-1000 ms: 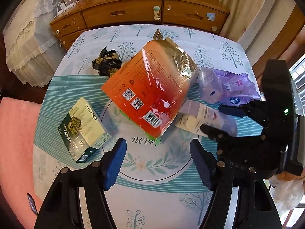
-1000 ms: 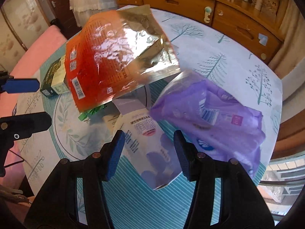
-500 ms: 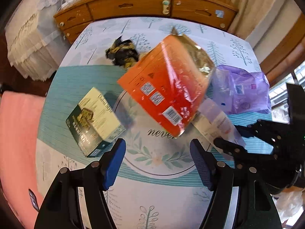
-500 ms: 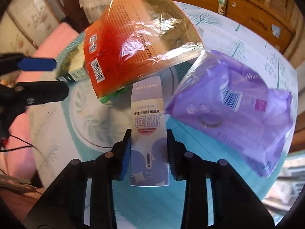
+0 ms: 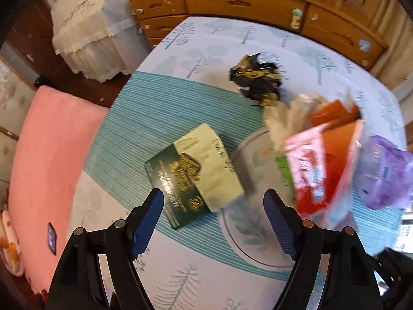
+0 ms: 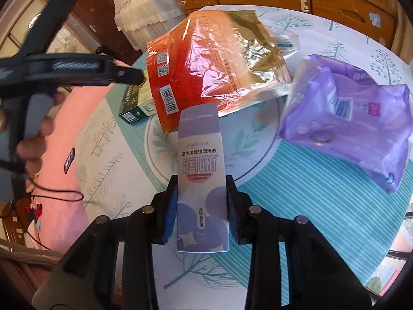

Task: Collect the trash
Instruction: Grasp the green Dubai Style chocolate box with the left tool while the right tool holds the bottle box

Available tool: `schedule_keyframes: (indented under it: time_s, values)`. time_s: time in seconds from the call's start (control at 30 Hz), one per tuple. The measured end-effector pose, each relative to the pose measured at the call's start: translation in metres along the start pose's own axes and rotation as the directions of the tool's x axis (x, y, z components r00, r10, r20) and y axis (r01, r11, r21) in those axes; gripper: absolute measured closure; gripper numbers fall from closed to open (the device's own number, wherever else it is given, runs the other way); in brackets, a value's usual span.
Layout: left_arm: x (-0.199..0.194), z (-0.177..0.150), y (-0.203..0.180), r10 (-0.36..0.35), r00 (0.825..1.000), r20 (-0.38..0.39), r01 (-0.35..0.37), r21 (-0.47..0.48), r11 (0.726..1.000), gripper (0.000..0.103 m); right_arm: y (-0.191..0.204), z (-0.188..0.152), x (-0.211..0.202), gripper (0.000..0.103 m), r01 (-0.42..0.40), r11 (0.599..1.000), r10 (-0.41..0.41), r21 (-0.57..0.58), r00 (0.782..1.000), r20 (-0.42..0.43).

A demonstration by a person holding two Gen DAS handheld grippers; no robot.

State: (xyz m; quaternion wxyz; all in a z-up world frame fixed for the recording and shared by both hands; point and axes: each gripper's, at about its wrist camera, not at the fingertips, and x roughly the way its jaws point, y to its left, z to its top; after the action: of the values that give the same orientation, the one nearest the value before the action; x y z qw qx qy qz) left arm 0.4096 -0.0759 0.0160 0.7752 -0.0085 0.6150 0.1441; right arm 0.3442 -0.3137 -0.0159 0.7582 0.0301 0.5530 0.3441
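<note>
A green and cream box [image 5: 196, 173] lies on the patterned tablecloth [image 5: 167, 108]. My left gripper [image 5: 213, 199] hovers just above the box's near corner, jaws opening, pads clear of it. My right gripper [image 6: 201, 183] is shut on a tall lavender carton [image 6: 200, 155], pads pressing both its sides. Behind the carton lie an orange-red foil bag [image 6: 206, 59] and a purple wipes pack [image 6: 348, 118]. A crumpled black and gold wrapper [image 5: 258, 80] and white tissue [image 5: 291, 118] lie further back on the table.
A wooden dresser [image 5: 258, 0] runs along the table's far side. A pink cushion [image 5: 51, 155] borders the table on the left. In the right wrist view a person's hand [image 6: 38, 134] holds the left gripper's handle at the left edge.
My left gripper swung left from the orange bag to over the green box and its jaws widened. My right gripper closed on the lavender carton and holds it.
</note>
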Motion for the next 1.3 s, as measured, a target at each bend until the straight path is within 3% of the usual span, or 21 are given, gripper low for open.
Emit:
schedule_keyframes:
  time_s: [0.23, 0.4, 0.9, 1.23, 1.3]
  values:
    - [0.032, 0.006, -0.003, 0.143, 0.989, -0.032, -0.143, 0.001, 0.990, 0.022, 0.018, 0.001, 0.001, 0.073, -0.014, 1.000, 0.014, -0.003, 1.000, -0.003]
    - [0.044, 0.013, -0.007, 0.188, 0.982, -0.035, -0.188, 0.002, 0.982, 0.014, 0.014, 0.001, -0.001, 0.073, -0.018, 1.000, 0.019, 0.010, 1.000, -0.011]
    - [0.046, 0.031, -0.022, 0.127, 0.991, -0.051, -0.127, -0.005, 0.992, 0.014, 0.006, -0.004, 0.000, 0.073, -0.033, 0.998, 0.034, 0.050, 0.999, -0.019]
    - [0.071, 0.039, -0.012, 0.066, 0.983, -0.172, -0.072, -0.029, 0.997, 0.015, 0.005, -0.003, 0.003, 0.073, -0.042, 0.997, 0.044, 0.060, 0.999, -0.028]
    - [0.068, 0.039, -0.011, 0.049, 0.981, -0.185, -0.057, -0.039, 0.998, 0.021, 0.003, -0.004, 0.002, 0.073, -0.044, 0.997, 0.046, 0.066, 0.999, -0.027]
